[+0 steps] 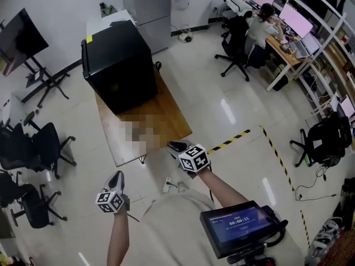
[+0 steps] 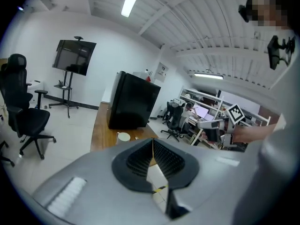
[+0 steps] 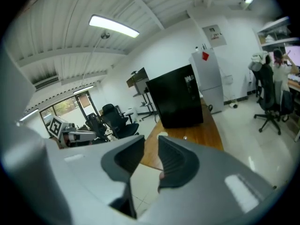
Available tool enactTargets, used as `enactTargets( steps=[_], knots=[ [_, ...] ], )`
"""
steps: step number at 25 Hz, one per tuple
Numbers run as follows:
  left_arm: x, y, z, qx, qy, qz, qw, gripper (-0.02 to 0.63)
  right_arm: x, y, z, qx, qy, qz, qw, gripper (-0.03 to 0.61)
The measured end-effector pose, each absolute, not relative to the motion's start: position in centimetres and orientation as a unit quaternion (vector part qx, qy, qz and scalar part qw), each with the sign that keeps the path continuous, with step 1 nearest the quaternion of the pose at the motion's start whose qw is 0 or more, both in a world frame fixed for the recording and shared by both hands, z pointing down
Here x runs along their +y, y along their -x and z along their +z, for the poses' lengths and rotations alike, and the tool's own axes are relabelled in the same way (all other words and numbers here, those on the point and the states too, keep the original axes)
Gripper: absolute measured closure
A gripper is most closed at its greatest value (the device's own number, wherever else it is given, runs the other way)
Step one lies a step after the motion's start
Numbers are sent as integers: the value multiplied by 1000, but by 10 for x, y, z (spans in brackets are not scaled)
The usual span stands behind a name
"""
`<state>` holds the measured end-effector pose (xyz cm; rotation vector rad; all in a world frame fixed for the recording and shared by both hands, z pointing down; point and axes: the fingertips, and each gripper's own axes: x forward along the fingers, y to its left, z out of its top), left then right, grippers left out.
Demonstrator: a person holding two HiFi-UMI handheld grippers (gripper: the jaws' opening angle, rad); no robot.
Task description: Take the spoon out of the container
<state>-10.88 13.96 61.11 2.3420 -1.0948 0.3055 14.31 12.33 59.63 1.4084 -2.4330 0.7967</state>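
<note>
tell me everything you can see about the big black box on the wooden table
The black box is a tall, plain cuboid with smooth dark sides and a flat top, possibly a small fridge or cabinet. It stands upright and closed at the far end of the wooden table, resting on the tabletop. A small yellow tag sits at one top corner, and a small pale label shows high on one face. Nothing else is seen touching it.

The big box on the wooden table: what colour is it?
The box is black; the head view shows it best.
</note>
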Motion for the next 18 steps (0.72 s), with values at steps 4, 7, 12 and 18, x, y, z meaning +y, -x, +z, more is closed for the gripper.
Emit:
enactTargets(
  steps=[4,7,12,18],
  knots=[
    [148,99,618,-395,-868,108,280,614,122,-139,593,-828,-484,266,96,479],
    [161,92,626,-392,-865,117,290,614,127,-143,600,-825,-479,290,78,479],
    [181,103,626,-386,-863,134,298,614,143,-141,612,-811,-482,327,57,468],
    [183,124,628,-404,-852,136,303,614,135,-122,610,-828,-470,301,59,438]
  ],
)
